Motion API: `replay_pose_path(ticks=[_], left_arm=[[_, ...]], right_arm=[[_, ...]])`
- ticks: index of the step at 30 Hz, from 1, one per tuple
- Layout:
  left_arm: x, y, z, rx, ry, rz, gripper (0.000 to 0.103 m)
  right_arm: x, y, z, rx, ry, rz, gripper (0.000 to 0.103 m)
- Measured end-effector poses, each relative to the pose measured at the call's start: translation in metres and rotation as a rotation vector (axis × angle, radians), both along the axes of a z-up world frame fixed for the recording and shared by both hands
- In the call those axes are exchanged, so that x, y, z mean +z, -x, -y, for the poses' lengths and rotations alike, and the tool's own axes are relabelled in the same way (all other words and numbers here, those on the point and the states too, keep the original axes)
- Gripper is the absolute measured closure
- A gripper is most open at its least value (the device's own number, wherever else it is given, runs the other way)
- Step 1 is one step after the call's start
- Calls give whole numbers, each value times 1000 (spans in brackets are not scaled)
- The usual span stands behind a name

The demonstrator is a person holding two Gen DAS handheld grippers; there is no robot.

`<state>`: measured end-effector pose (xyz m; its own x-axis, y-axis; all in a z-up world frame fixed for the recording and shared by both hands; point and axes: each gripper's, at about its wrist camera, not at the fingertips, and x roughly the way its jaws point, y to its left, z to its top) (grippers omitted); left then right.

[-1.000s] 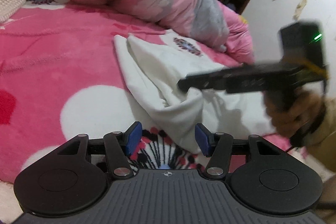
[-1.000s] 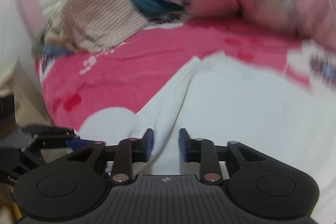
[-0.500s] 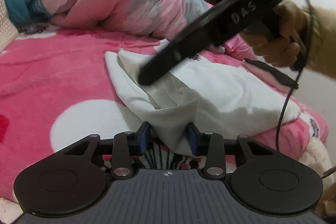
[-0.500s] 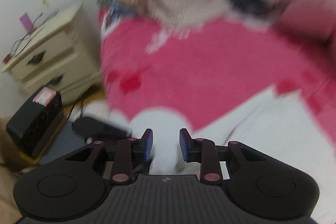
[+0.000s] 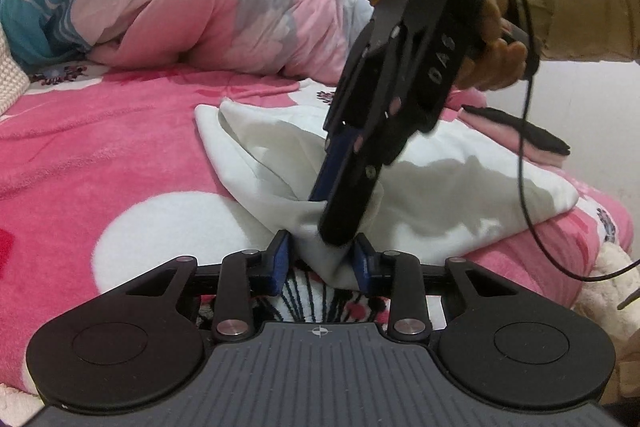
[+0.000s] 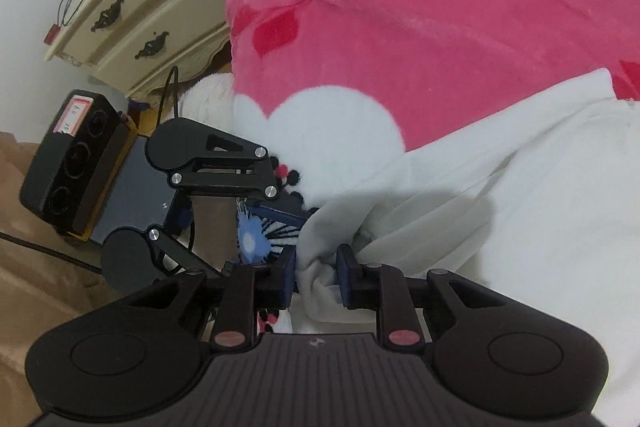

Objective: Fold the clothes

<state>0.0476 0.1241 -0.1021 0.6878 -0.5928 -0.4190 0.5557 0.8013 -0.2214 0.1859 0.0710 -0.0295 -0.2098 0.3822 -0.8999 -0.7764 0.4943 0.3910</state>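
The left gripper (image 5: 322, 261) and right gripper (image 6: 316, 277), jaws just closing, both pinch one bunched corner of the white soft fabric garment (image 5: 440, 195) lying on the pink plush blanket (image 5: 100, 155). Step: securing the corner. Next: separate the grips along the hem.

The left gripper (image 5: 322, 259) lies low and nearly level, its blue pads having just closed onto a bunched corner of white cloth (image 5: 460, 195) between them. The right gripper (image 6: 316, 277) points steeply down just beside the left fingertips, its jaws closing on the same bunch, held by a hand (image 5: 494, 51) in a tan sleeve (image 5: 576, 3).
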Motion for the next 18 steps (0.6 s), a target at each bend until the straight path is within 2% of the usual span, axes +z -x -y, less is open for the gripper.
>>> replay_pose_path(ticks=[5,12,14,16,18], left_arm=[[-1,1,0,-2,-7,11,72],[-2,3,-1,2,-19,25,74],[-2,3,-1,2,-19,26,73],[-2,2,-1,1,-18,29,73],[-3,1,-1,2,-16,25,73]], right_arm=[[-10,-25,16,-101,-17,-142,80],[-35,-31,6,-127,-3,-256,79],[-37,-28,4,-125,-6,-258,80],[-31,-24,6,-122,-27,-246,87],[-21,-19,8,-118,-66,-222,88]])
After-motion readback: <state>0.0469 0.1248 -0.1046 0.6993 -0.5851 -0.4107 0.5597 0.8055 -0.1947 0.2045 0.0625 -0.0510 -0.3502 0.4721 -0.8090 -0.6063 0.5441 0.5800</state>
